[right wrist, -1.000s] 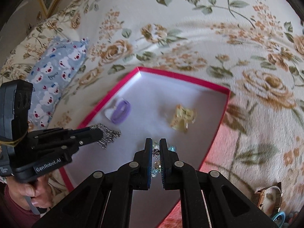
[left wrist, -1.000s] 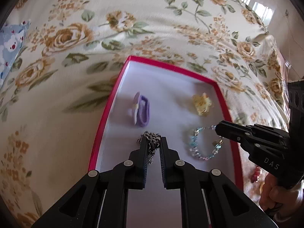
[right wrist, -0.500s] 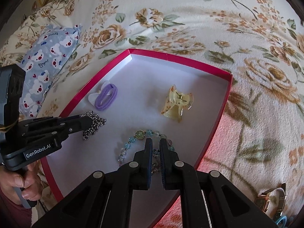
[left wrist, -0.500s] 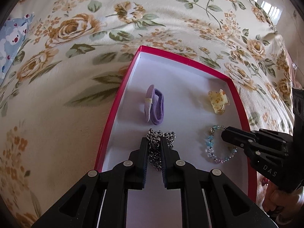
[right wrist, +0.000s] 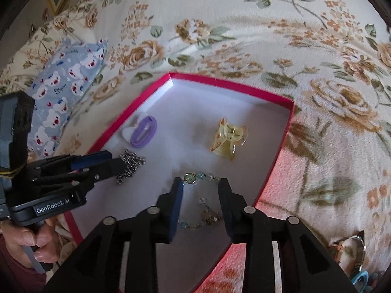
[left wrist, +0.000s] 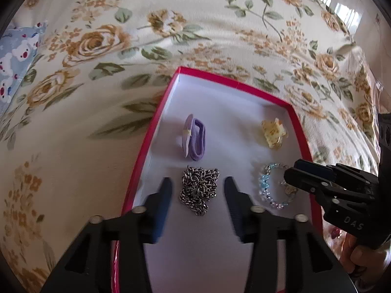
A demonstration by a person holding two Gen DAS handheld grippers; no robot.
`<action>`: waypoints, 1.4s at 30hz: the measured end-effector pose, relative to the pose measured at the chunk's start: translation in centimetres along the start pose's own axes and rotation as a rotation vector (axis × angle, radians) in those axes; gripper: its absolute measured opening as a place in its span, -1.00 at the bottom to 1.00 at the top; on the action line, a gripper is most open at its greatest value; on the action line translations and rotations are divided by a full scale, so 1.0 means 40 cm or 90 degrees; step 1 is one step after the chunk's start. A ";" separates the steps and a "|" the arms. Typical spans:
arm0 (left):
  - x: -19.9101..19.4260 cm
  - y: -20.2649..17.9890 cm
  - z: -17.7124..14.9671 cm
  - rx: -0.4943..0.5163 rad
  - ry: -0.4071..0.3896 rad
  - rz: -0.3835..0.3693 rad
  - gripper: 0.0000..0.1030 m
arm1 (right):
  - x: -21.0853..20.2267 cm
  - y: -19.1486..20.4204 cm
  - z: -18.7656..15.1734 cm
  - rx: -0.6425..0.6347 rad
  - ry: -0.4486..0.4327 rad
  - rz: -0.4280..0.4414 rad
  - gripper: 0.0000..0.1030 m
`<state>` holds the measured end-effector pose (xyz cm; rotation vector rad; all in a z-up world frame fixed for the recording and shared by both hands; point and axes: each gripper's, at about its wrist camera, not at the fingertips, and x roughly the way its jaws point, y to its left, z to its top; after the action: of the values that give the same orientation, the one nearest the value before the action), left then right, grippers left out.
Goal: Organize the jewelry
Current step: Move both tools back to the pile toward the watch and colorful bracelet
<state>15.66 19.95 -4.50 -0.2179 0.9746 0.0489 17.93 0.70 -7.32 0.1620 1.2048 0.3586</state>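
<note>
The box [left wrist: 156, 131], red-rimmed with a white floor, lies on a floral bed [left wrist: 97, 48]. In it are four pieces: a purple band [left wrist: 196, 135] at far left, a yellow clip [left wrist: 273, 133] at far right, a chain [left wrist: 199, 189] at near left and a bracelet [left wrist: 267, 188] at near right.

The left gripper [left wrist: 198, 186] hangs over the chain with its jaws opening. The chain lies heaped on the box floor between them, and neither pad touches it. The right gripper [right wrist: 200, 188] hangs over the bracelet, its jaws also opening. The beads lie on the floor between and beneath them, apart from the pads.

The chain looks like metal links: probably dense for its size, fully limp and slippery. Taken at one end it would likely pour out long and swing, so a pinch across the thick of the heap should carry more of it together. The bracelet looks light and floppy, with round glassy beads that may roll out of flat pads. A grip across the strand between beads, or on the larger round charm [right wrist: 190, 178], seems surer. Hard squeezing could crack a bead or strain the string. The clip looks stiff and brittle, the band soft and forgiving.

A watch [right wrist: 352, 251] lies outside the box, on the bed at right.
</note>
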 end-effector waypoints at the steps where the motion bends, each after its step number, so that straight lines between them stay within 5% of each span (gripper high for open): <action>1: -0.009 -0.001 -0.004 0.000 -0.004 0.001 -0.01 | -0.013 -0.001 0.000 0.003 -0.007 0.004 -0.30; 12: -0.108 -0.051 -0.064 0.002 -0.028 -0.014 0.20 | -0.143 -0.024 -0.046 0.040 -0.058 0.011 -0.10; 23: -0.172 -0.141 -0.136 0.020 -0.022 -0.076 0.20 | -0.303 -0.122 -0.164 0.089 -0.092 -0.049 -0.03; 42: -0.125 -0.328 -0.167 0.114 0.039 -0.120 0.20 | -0.454 -0.268 -0.351 0.157 -0.120 -0.152 -0.03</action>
<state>9.23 6.05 -1.89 -0.1461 1.0092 -0.2181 1.18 -16.69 0.37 0.2572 1.0653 -0.0153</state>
